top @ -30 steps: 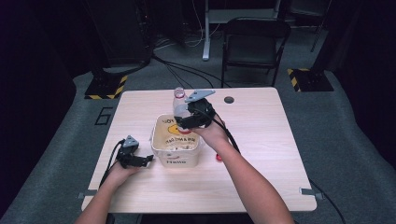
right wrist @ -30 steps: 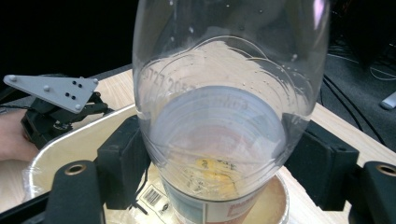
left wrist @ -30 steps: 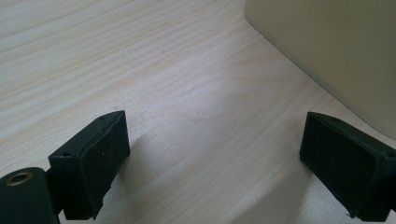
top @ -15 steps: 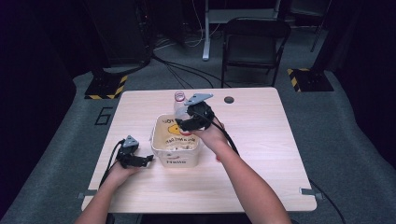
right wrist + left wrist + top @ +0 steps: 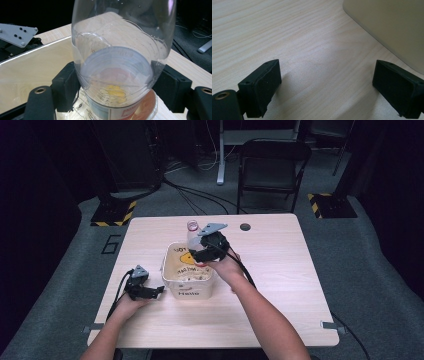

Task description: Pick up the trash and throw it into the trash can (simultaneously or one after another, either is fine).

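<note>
One bottle (image 5: pixel 120 62) stands clamped in your right gripper (image 5: pixel 207 251), just above the tub (image 5: pixel 189 279) (left gripper (image 5: pixel 145 291) wide, empty).

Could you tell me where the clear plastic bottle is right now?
In the high view, the clear plastic bottle is near the table's middle, clamped in the right gripper at the far rim of the cream plastic tub.

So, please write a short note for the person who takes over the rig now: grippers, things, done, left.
Right gripper: shut on the clear bottle, holding it over the far edge of the cream tub.
Left gripper: open, holding nothing, low over the table beside the tub.
Done: bottle is gripped.
Left: probably to put the bottle in the tub or set it down; I cannot tell which.
</note>
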`<action>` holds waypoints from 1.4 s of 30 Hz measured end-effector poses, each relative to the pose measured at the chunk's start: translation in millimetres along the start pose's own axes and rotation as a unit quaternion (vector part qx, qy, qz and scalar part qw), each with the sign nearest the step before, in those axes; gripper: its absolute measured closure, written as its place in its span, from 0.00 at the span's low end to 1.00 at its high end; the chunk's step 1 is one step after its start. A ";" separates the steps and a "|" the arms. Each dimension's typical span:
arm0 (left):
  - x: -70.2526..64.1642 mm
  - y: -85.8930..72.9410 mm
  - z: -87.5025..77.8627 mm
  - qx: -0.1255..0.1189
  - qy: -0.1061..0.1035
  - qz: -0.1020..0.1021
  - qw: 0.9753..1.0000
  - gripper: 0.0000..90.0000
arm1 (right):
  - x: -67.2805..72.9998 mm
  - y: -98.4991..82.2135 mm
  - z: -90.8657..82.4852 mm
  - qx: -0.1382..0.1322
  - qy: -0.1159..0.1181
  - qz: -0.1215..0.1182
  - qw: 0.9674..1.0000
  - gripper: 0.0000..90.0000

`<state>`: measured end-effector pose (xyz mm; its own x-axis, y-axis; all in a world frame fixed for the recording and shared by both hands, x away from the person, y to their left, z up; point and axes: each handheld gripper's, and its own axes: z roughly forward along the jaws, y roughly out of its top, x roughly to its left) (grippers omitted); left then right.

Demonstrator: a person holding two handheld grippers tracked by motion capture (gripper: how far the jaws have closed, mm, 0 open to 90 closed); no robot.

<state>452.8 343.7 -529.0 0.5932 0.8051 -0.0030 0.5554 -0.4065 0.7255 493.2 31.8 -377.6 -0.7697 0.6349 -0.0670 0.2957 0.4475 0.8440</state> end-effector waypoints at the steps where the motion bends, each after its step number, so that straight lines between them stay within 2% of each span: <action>1: 0.0 0.0 0.0 0.000 0.000 0.000 1.000 0.09 | 0.3 -0.3 0.3 0.000 0.000 -0.001 1.000 0.29; 4: 0.0 0.0 0.0 0.000 0.000 0.000 1.000 0.09 | 0.6 -1.8 1.4 -0.002 -0.001 -0.006 1.000 0.28; 5: 0.0 0.0 0.0 0.000 0.000 0.000 1.000 0.09 | 1.9 -2.7 1.4 0.003 -0.001 0.000 1.000 0.28; 7: 0.0 0.0 0.0 0.000 0.000 0.000 1.000 0.09 | 1.8 -4.9 2.9 0.005 -0.001 -0.006 1.000 0.28; 18: -0.3 0.0 0.2 -0.001 0.000 -0.002 1.000 0.09 | 3.7 -16.0 8.3 0.022 -0.001 -0.001 1.000 0.28; 22: -0.2 0.0 0.1 -0.001 0.000 -0.001 1.000 0.09 | 4.9 -17.8 11.7 0.027 -0.001 -0.010 1.000 0.28; 42: 0.1 0.1 0.2 -0.003 0.001 0.000 1.000 0.09 | 10.3 -23.5 20.2 0.061 0.005 0.001 0.998 0.28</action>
<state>453.0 343.7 -529.1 0.5916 0.8062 -0.0016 0.5523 -0.4038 0.7293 489.8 40.5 -408.9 -0.7743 0.6300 -0.0596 0.3633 0.5196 0.7733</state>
